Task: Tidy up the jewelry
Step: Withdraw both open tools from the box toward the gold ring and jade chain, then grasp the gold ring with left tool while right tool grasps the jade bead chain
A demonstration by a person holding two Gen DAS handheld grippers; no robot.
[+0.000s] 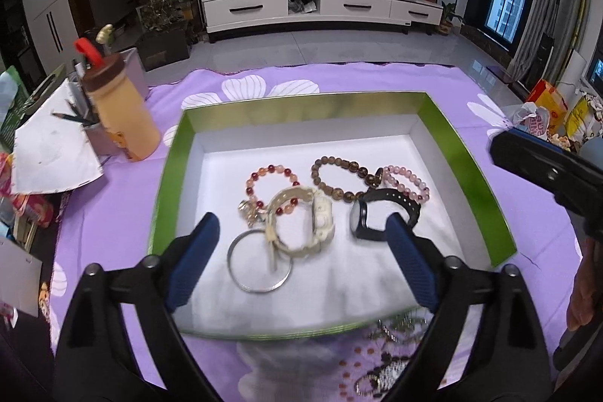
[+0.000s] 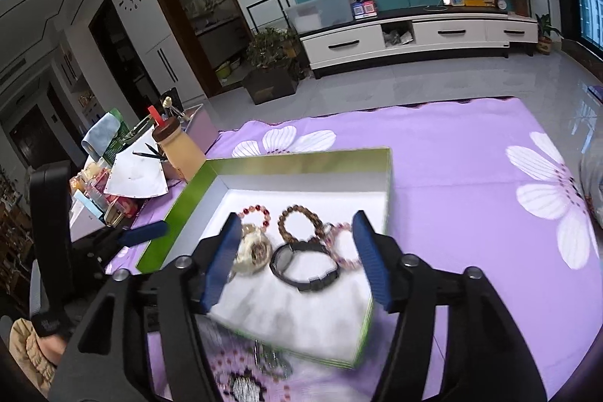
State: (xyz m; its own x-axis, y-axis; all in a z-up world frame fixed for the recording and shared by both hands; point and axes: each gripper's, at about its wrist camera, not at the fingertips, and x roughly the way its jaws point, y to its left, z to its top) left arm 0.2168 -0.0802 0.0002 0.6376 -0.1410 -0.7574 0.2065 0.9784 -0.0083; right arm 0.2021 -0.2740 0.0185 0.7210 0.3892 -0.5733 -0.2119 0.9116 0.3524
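A green-walled tray point(image 1: 467, 157) with a white floor holds the jewelry. In it lie a red and pink bead bracelet point(image 1: 271, 172), a brown bead bracelet point(image 1: 339, 176), a pink bead bracelet point(image 1: 409, 181), a cream watch point(image 1: 320, 225), a black watch point(image 1: 380, 213) and a silver bangle point(image 1: 260, 262). My left gripper point(image 1: 303, 225) is open and empty, just above the cream watch and bangle. My right gripper point(image 2: 297, 219) is open and empty over the black watch point(image 2: 305, 262). The tray point(image 2: 286, 161), brown bracelet point(image 2: 299, 223) and cream watch point(image 2: 254, 253) also show there.
A purple flowered cloth point(image 1: 339, 78) covers the table. At the left stand a tan bottle with a brown lid point(image 1: 120, 112), a pen cup and white paper point(image 1: 52, 153). Bags lie at the far right point(image 1: 546, 115). A beaded necklace lies on the cloth in front of the tray point(image 1: 392, 364).
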